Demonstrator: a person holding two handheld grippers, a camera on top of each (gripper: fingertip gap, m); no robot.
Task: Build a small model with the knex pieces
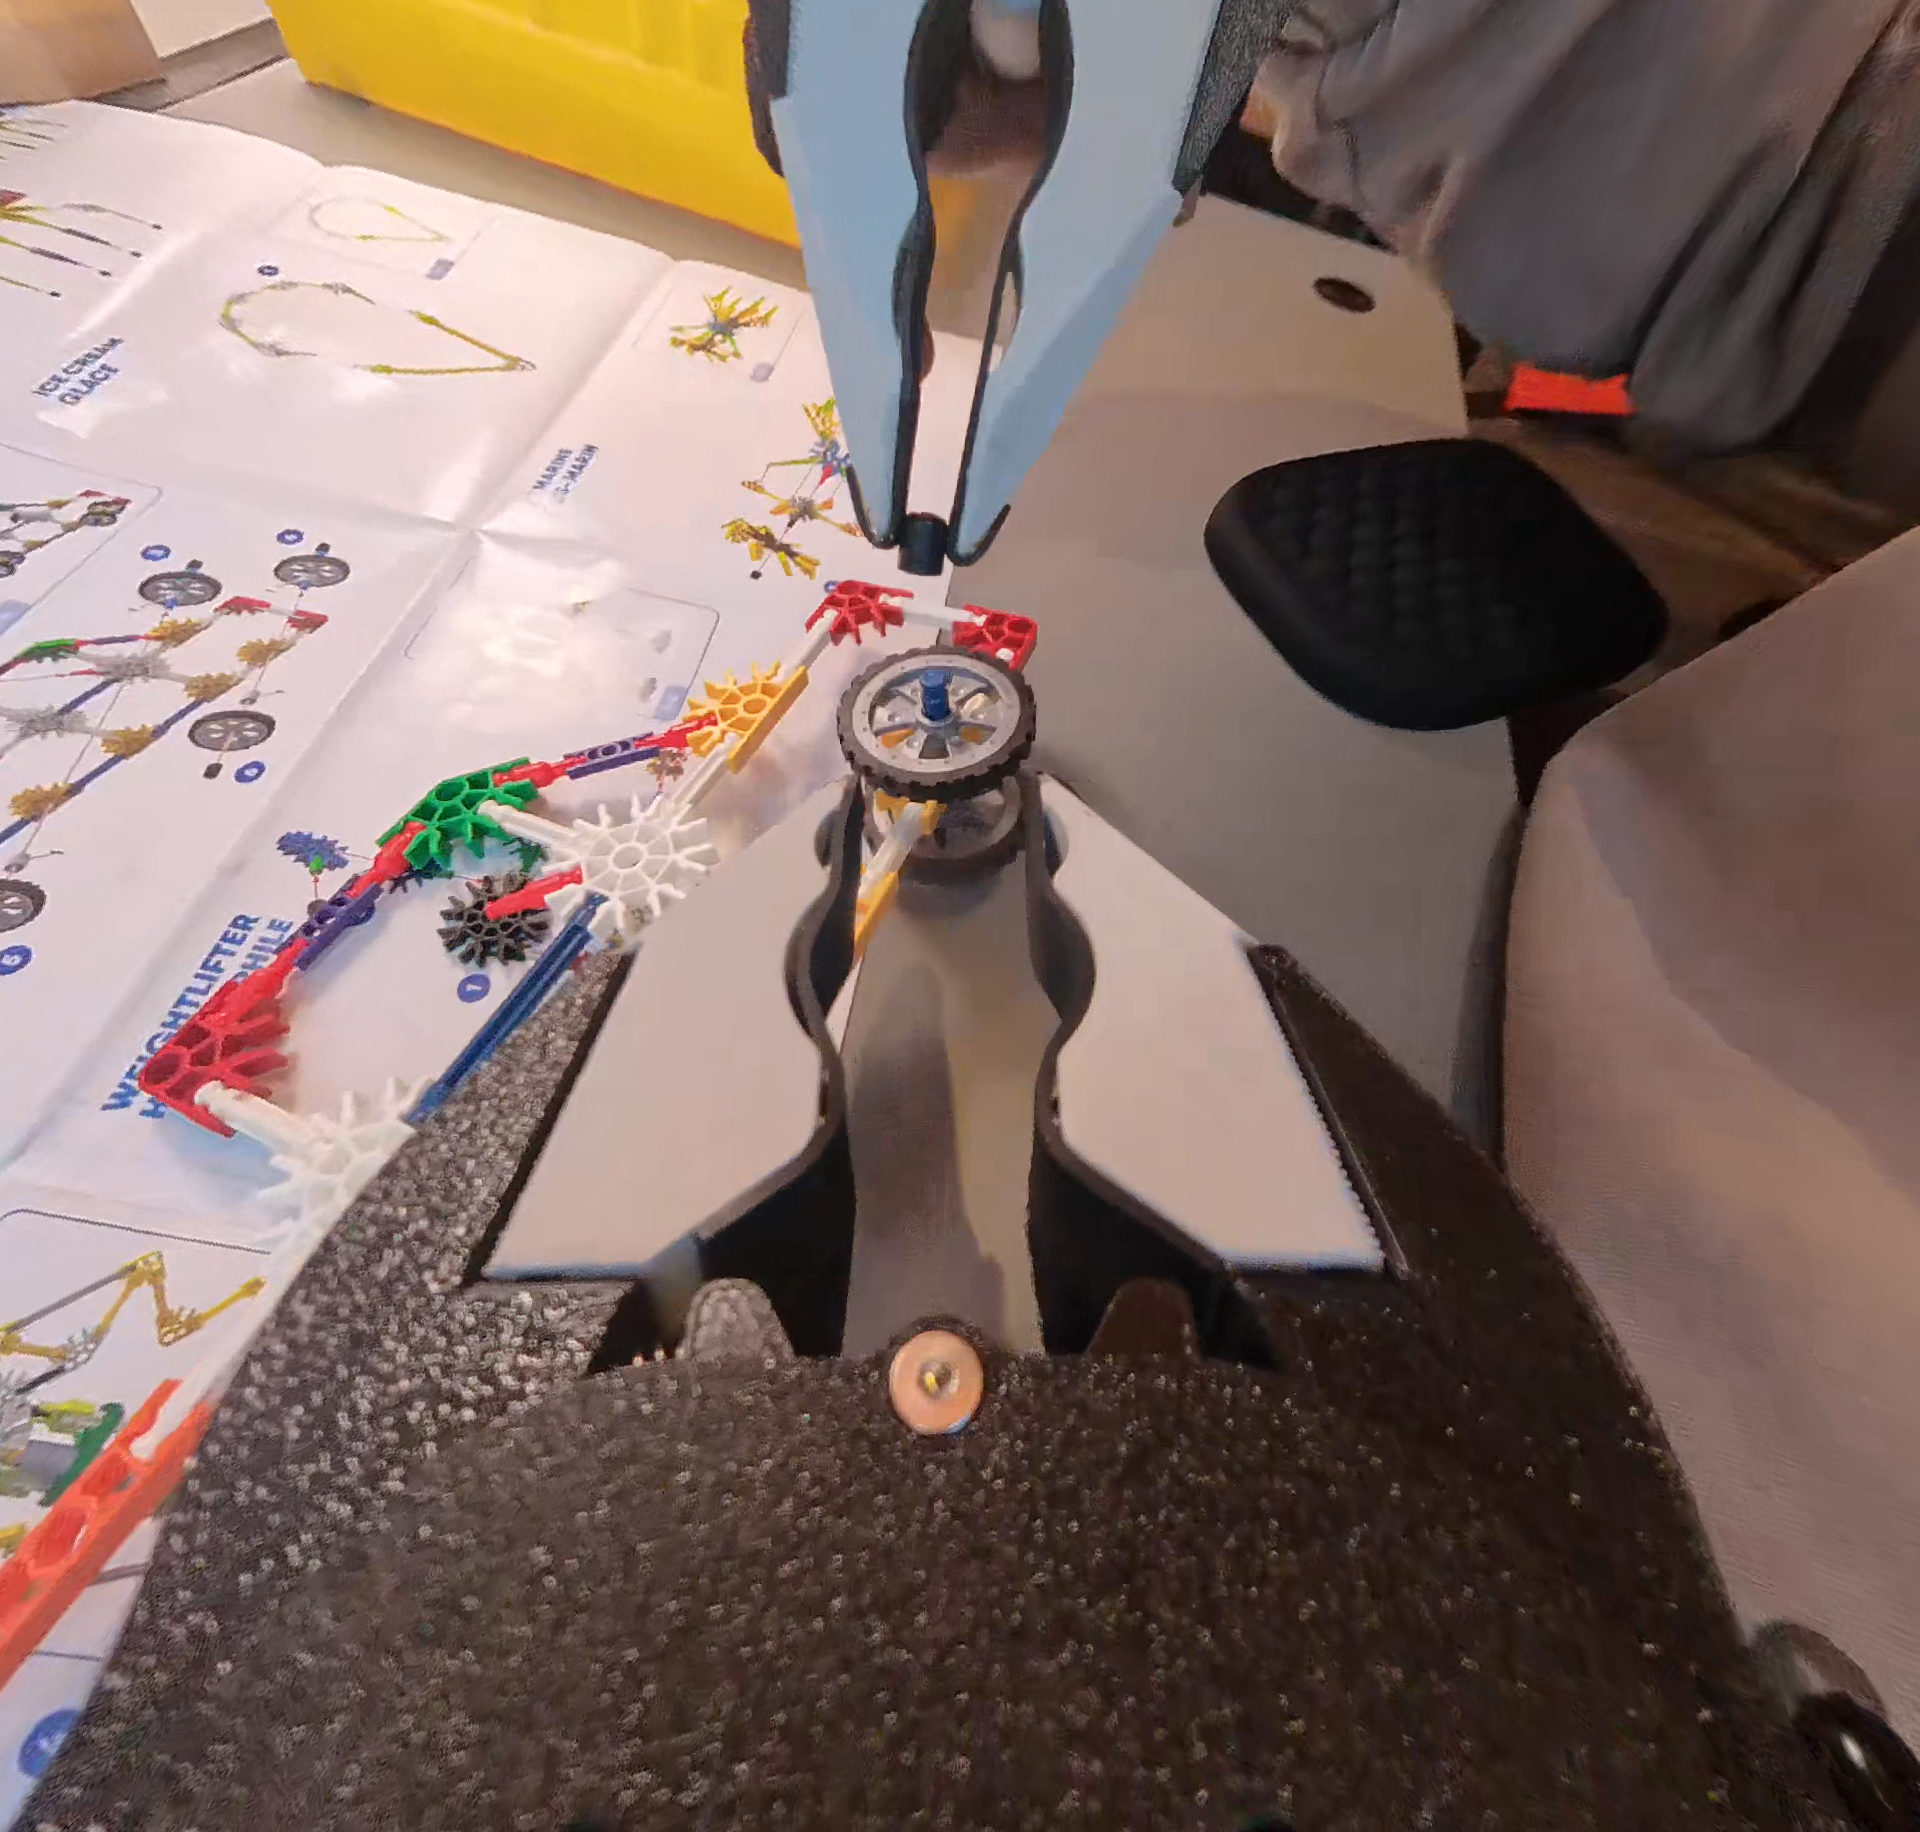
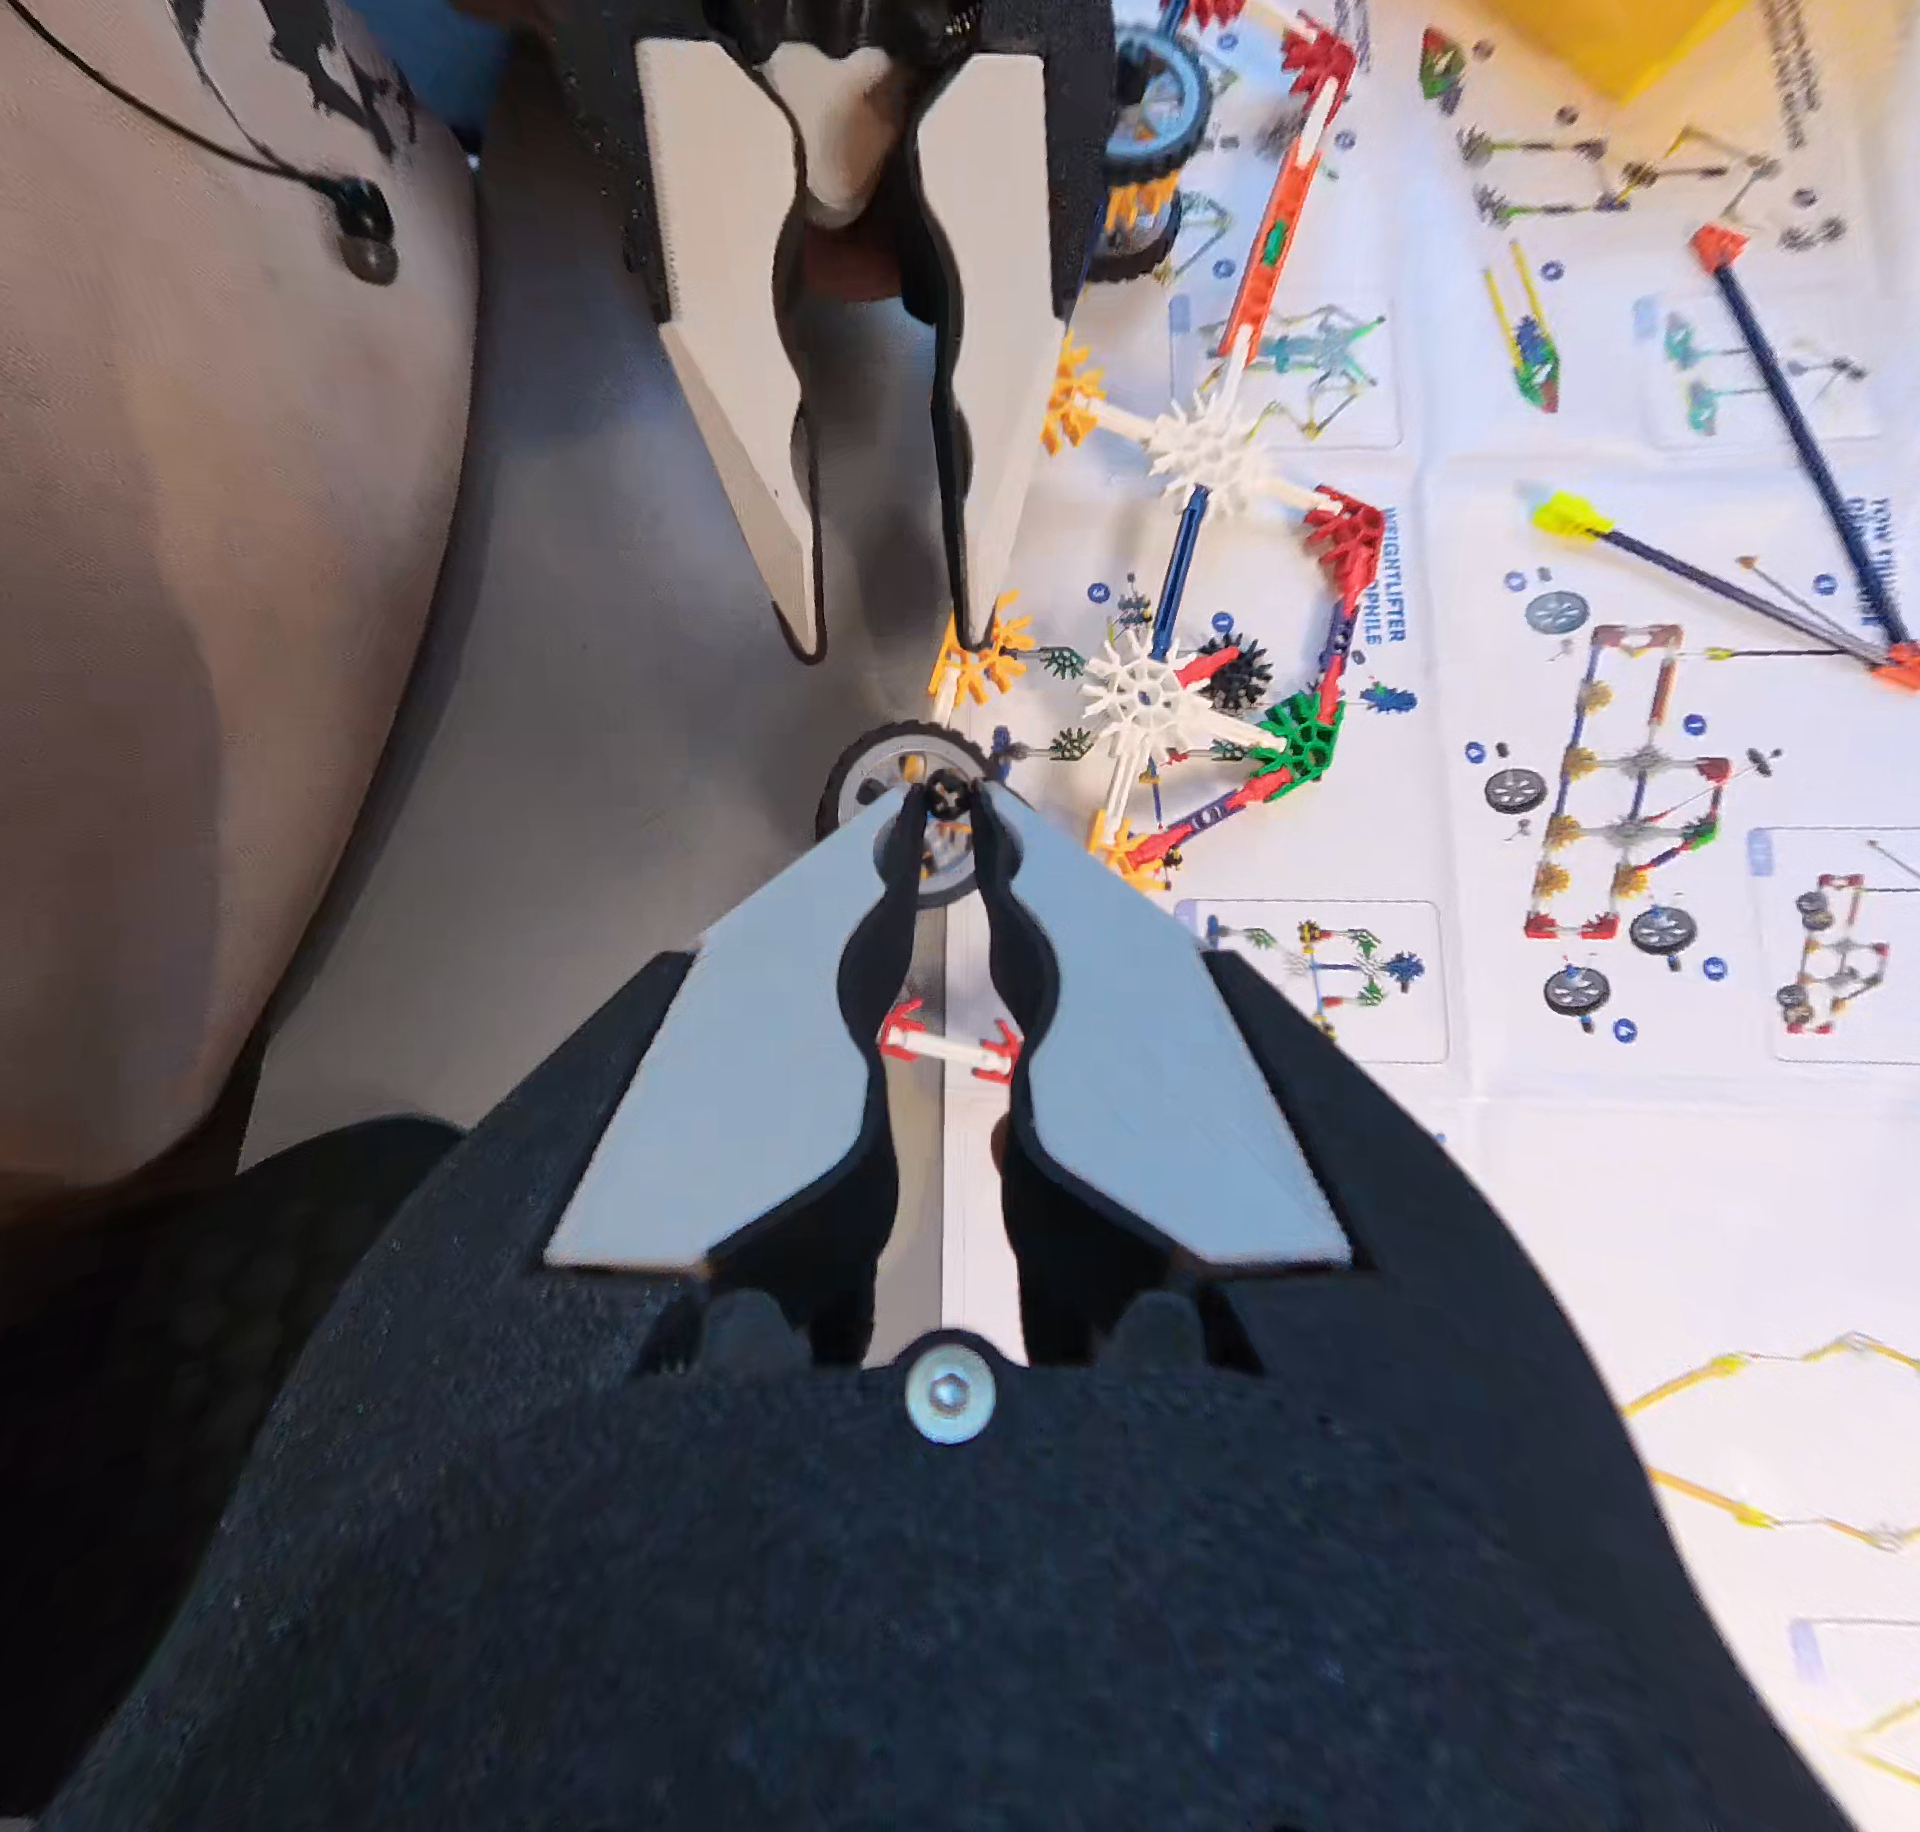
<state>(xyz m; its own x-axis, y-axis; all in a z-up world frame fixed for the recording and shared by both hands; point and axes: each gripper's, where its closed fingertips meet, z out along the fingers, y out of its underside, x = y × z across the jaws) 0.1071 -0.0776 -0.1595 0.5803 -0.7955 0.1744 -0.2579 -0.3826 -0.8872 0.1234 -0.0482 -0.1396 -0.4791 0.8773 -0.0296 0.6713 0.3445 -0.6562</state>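
Black plastic, small and round: that is the cap (image 1: 921,543) nipped between the tips of the right gripper (image 1: 923,535), jaws drawn narrow around it, hanging just above the wheel (image 1: 935,717) at 12 o'clock in the left wrist view. The wheel lies flat on top of the rod-and-connector model (image 1: 623,852), grey hub up, a blue axle tip (image 1: 933,691) poking out of its centre, cap and axle apart. Left gripper (image 1: 940,811) sits under the wheel at 6 o'clock, jaws narrow; its tips close in on the yellow rod (image 1: 883,873) and a lower wheel, and I cannot tell if they grip. The model sprawls out to 9 o'clock across a printed instruction sheet (image 1: 364,494). A yellow bin (image 1: 499,37) stands at 11 o'clock.
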